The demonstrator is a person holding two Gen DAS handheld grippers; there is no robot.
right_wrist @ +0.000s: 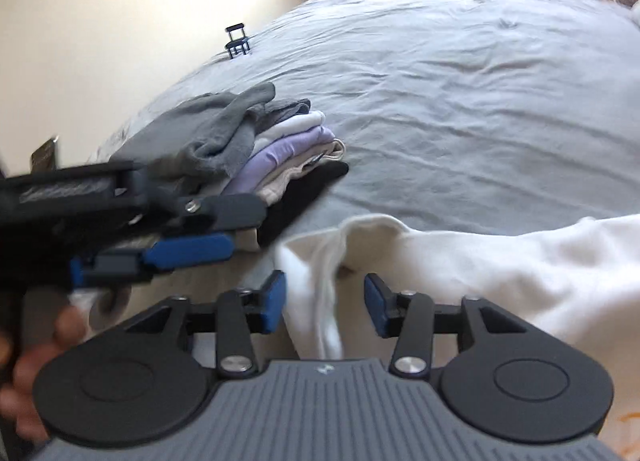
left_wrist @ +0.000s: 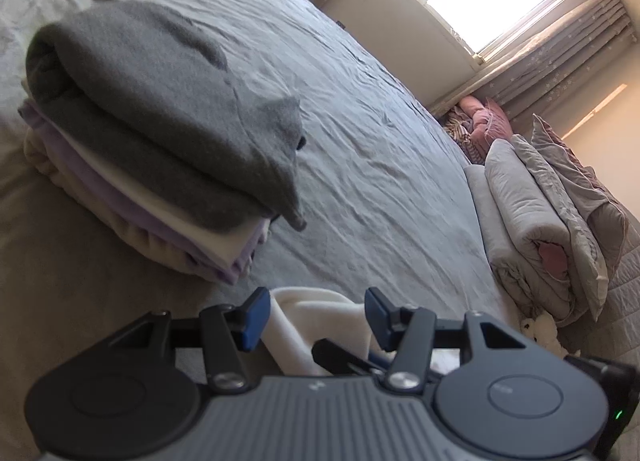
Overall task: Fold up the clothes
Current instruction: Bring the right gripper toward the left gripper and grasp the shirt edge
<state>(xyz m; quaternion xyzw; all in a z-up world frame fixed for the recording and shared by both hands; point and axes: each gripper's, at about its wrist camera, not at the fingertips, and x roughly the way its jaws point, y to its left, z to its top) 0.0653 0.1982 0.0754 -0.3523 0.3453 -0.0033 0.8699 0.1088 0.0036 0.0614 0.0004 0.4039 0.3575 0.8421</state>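
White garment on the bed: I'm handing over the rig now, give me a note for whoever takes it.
Left gripper: open, white garment between its fingers, not pinched.
Right gripper: open, a fold of the same garment between its fingers, not pinched.
Done: folded stack on the bed, grey piece on top.
Left: grip the white garment, fold it, add it to the stack.

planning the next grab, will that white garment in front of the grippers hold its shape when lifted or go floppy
Probably floppy: the white garment already lies in soft folds and ridges on the bed. It looks thick, so likely not slippery. A fold between the right gripper fingers would likely drape down on both sides.
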